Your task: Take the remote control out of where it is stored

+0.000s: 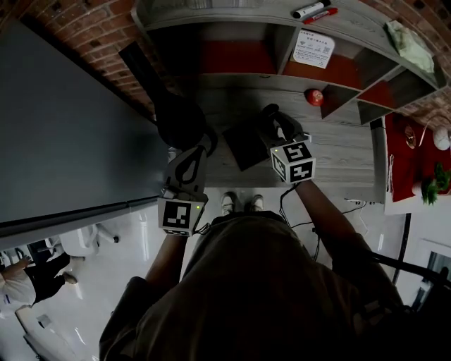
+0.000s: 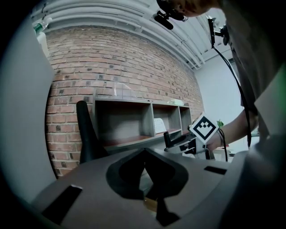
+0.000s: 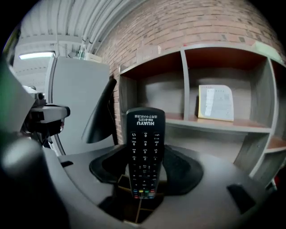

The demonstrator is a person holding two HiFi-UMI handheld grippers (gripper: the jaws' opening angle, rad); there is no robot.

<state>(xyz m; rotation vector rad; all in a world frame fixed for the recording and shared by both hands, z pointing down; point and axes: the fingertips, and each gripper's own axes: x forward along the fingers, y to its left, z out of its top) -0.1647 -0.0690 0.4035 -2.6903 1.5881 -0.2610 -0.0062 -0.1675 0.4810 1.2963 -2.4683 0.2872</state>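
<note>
My right gripper (image 3: 145, 181) is shut on a black remote control (image 3: 145, 152). The remote stands upright between the jaws with its buttons facing the camera, lifted free in front of the shelf. In the head view the right gripper (image 1: 276, 125) is above the grey shelf top (image 1: 338, 151), next to a dark flat square thing (image 1: 245, 144) lying there. My left gripper (image 1: 184, 144) hangs to the left of it. In the left gripper view its jaws (image 2: 145, 156) look closed to a point with nothing between them. The right gripper (image 2: 183, 143) also shows there, at the right.
The grey shelf unit (image 3: 183, 89) has open compartments with reddish floors, and one holds a white card (image 1: 313, 48). A red ball (image 1: 314, 96) lies on a shelf. Two markers (image 1: 313, 10) and a green cloth (image 1: 409, 42) lie on top. A large grey board (image 1: 63, 141) stands left, with a black strip (image 1: 144, 67) beside it.
</note>
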